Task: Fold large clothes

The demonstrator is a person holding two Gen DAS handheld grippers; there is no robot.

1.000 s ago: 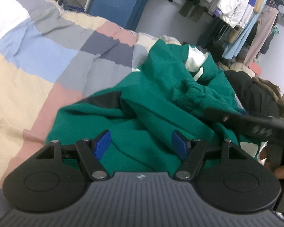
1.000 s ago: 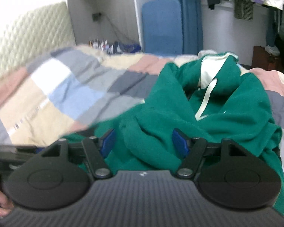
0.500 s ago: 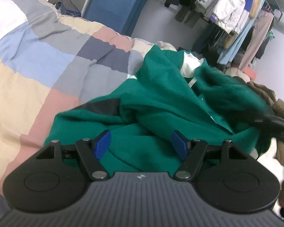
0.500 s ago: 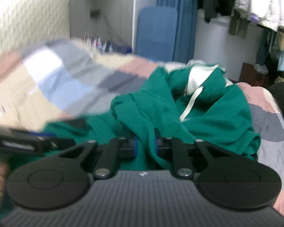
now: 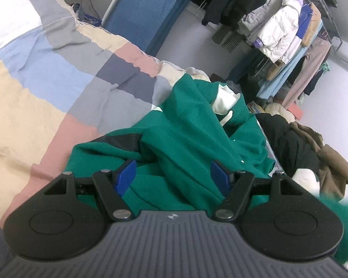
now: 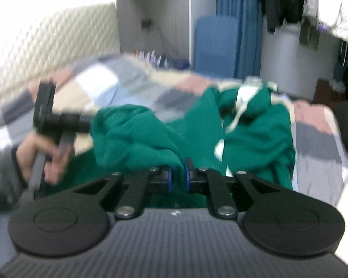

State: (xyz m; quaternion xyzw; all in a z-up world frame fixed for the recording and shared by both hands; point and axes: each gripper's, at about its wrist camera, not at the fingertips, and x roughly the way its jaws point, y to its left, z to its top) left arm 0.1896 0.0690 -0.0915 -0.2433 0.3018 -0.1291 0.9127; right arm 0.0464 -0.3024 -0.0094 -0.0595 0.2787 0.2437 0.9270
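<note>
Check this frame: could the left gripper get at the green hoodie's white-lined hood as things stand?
Probably yes. The left gripper is open over the green hoodie, and only loose green folds lie before the hood. The right gripper pinches fabric nearer, off that line.

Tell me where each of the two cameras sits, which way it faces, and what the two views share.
Left wrist: on the left gripper, looking down over the crumpled green hoodie toward the clothes rack; its open blue pads show.
Right wrist: on the right gripper, shut on hoodie fabric, facing the headboard; the person's left hand shows.
Shared: the hoodie, the checked bedspread, the blue panel.
</note>
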